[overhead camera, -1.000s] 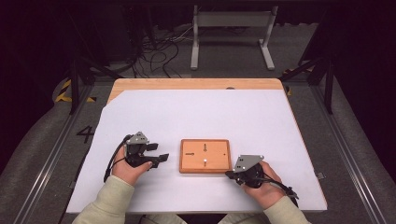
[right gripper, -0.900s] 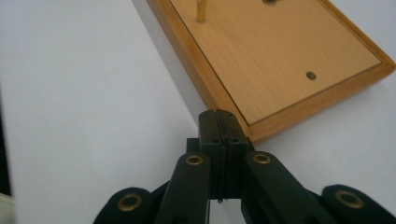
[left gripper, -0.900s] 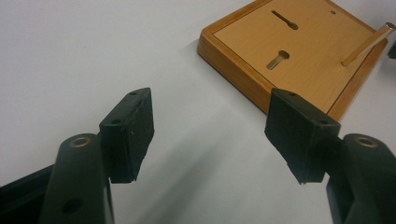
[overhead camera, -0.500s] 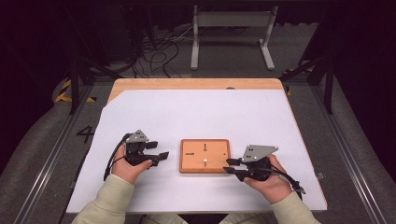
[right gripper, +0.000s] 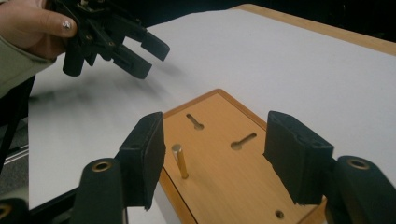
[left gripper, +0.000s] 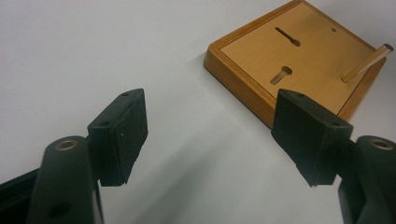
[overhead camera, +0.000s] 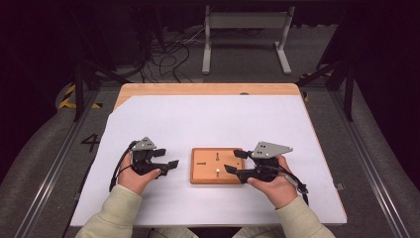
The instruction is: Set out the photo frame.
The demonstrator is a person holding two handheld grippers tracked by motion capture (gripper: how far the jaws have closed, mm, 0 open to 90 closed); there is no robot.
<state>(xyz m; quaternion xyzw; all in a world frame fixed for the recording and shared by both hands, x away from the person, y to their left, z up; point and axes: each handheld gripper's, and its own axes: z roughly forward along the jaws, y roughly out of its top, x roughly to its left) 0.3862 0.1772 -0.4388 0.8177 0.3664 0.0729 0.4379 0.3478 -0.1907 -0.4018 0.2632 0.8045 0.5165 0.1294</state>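
A square wooden board [overhead camera: 210, 157] with two keyhole slots lies on the white sheet near the front. A short metal peg [overhead camera: 217, 171] stands upright in it, also seen as the peg [right gripper: 179, 161] and the peg [left gripper: 366, 63]. My left gripper [overhead camera: 167, 157] is held to the left of the board, apart from it. It is open with nothing between the jaws, which have just been opening a little. My right gripper [overhead camera: 233, 161] hovers over the board's right part, open. Its jaws have just been opening, and the peg stands just beyond its left jaw, untouched.
The white sheet [overhead camera: 213, 119] covers a wooden table [overhead camera: 208, 89] whose far edge shows bare. A metal stand [overhead camera: 245, 29] and cables lie on the dark floor beyond. Rails run along both sides of the table.
My right gripper has lifted off the sheet at the board's right side and its jaws have spread from shut to wide. The left hand has stayed where it was.
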